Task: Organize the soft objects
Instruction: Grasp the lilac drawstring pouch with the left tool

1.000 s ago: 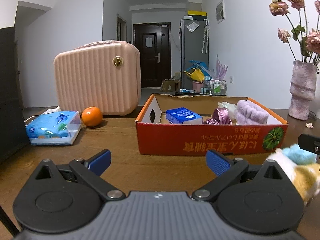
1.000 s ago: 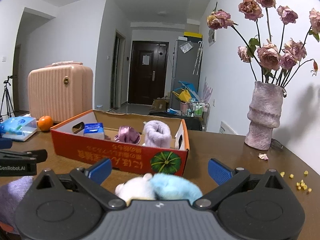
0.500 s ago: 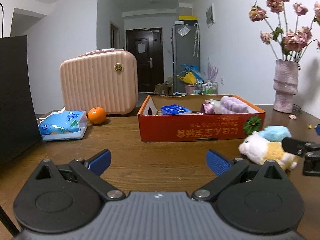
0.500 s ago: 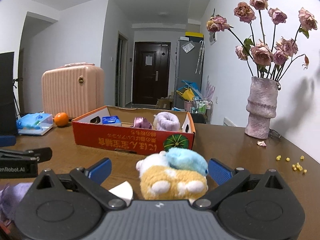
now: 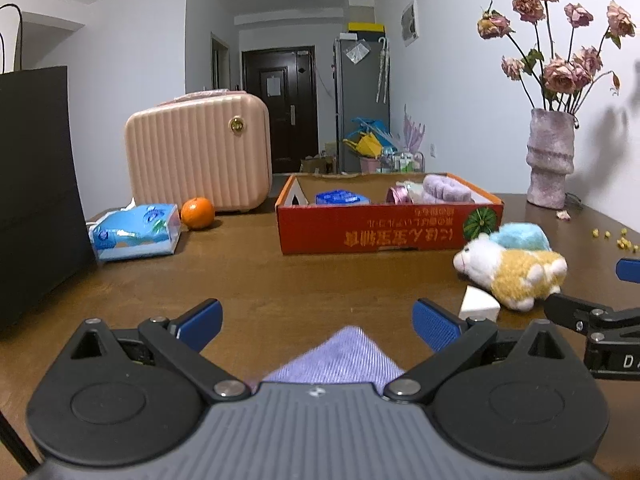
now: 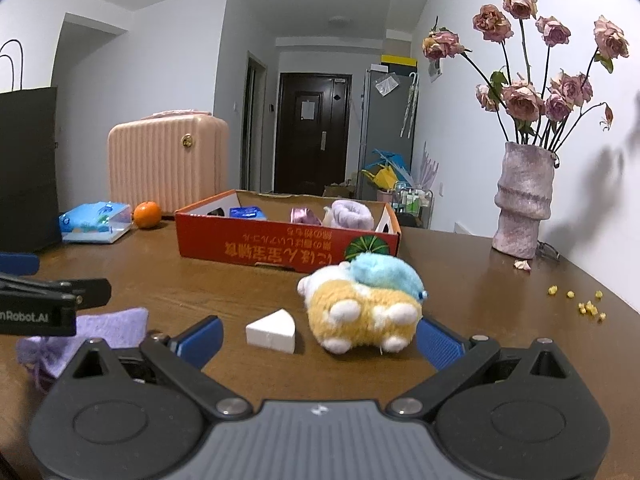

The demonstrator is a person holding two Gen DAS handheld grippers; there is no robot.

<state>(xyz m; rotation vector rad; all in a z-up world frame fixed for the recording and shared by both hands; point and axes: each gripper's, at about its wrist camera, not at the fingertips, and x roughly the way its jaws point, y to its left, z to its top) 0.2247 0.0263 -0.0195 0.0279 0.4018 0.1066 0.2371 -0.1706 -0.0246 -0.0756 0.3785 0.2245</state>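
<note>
just beside right fingers (image 6: 440, 343), plush toy (image 6: 362, 304), seemingly apart

One red box (image 5: 384, 228) on one brown table (image 5: 280, 280)
Inside the box: one blue pack (image 5: 342, 197), one shiny pink thing (image 5: 400, 193), one fluffy purple thing (image 5: 446, 190)
One plush toy (image 6: 366, 304) just beside the box
One white wedge (image 6: 272, 330)
One purple cloth (image 6: 100, 330)
One orange (image 5: 197, 213)
One pack of tissues (image 5: 136, 231)
One pink case (image 5: 198, 152)
One black bag (image 5: 34, 184)
One vase (image 6: 524, 200) of dried roses
Two grippers: left (image 5: 316, 322), right (image 6: 318, 340)
Some small yellow bits (image 6: 586, 304), too small to count
</note>
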